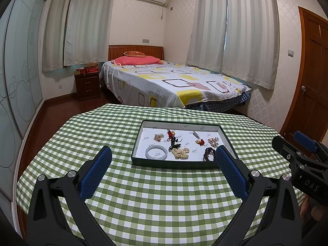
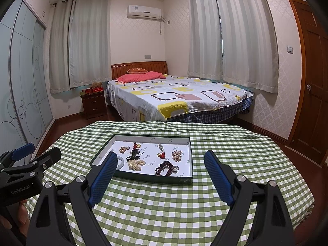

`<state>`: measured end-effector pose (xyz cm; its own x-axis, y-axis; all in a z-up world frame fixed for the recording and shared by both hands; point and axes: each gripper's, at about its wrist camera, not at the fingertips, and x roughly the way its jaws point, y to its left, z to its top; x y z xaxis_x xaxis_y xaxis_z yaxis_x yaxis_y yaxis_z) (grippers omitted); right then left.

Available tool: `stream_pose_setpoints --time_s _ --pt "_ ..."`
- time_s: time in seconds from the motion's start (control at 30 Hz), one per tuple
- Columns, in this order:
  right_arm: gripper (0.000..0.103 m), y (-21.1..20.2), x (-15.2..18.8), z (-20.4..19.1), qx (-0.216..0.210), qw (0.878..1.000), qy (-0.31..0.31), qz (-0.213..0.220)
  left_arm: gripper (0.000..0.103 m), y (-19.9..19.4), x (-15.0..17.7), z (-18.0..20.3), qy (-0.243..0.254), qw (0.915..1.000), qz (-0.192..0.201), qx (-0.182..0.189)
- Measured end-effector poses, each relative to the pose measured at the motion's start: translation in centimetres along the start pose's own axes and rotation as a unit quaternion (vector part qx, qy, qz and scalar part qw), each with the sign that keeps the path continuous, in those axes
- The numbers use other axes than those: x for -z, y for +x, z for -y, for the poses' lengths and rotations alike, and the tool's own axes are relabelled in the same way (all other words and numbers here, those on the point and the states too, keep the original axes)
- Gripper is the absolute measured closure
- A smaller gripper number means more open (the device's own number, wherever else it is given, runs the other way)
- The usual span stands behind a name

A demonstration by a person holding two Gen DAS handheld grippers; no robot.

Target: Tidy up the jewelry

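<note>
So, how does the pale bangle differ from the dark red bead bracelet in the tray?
The pale bangle is one smooth, rigid, grey-white ring lying flat; the dark red bead bracelet is many small beads, bunched in loose loops. The bangle sits near the tray's front left corner, the bracelet front right. Both lie inside the tray, untouched.

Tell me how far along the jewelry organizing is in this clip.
Done: every visible piece lies spread apart inside the tray, including the pale bangle, cream bead cluster and dark bead bracelet. None lies on the checked tablecloth. In hand: nothing; the left gripper and right gripper are both open and short of the tray. Left: nothing obvious, unless finer sorting is wanted.
</note>
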<state>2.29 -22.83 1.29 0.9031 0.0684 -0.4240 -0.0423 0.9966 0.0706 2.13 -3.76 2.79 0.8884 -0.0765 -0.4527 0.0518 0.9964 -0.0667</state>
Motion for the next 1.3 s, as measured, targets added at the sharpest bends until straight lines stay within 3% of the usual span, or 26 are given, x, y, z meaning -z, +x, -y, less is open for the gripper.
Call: stream_pose_setpoints --time_s 0.57,0.83,0.97,1.3 --pt "0.019 0.0 0.1 -0.1 0.0 1.0 0.0 -0.002 0.005 -0.1 0.2 0.2 0.004 1.0 0.007 -0.005" --pt "0.019 0.2 0.5 -0.3 -0.002 1.0 -0.001 -0.007 0.004 0.0 0.3 -1.0 -0.037 0.9992 0.011 0.01" --pt "0.019 0.2 0.6 -0.3 -0.002 1.0 -0.001 -0.007 0.004 0.1 0.1 -1.1 -0.034 0.9993 0.014 0.012" --pt "0.019 0.8 1.0 0.2 -0.001 1.0 0.004 -0.014 0.004 2.5 0.7 -2.0 -0.038 0.9988 -0.027 0.014"
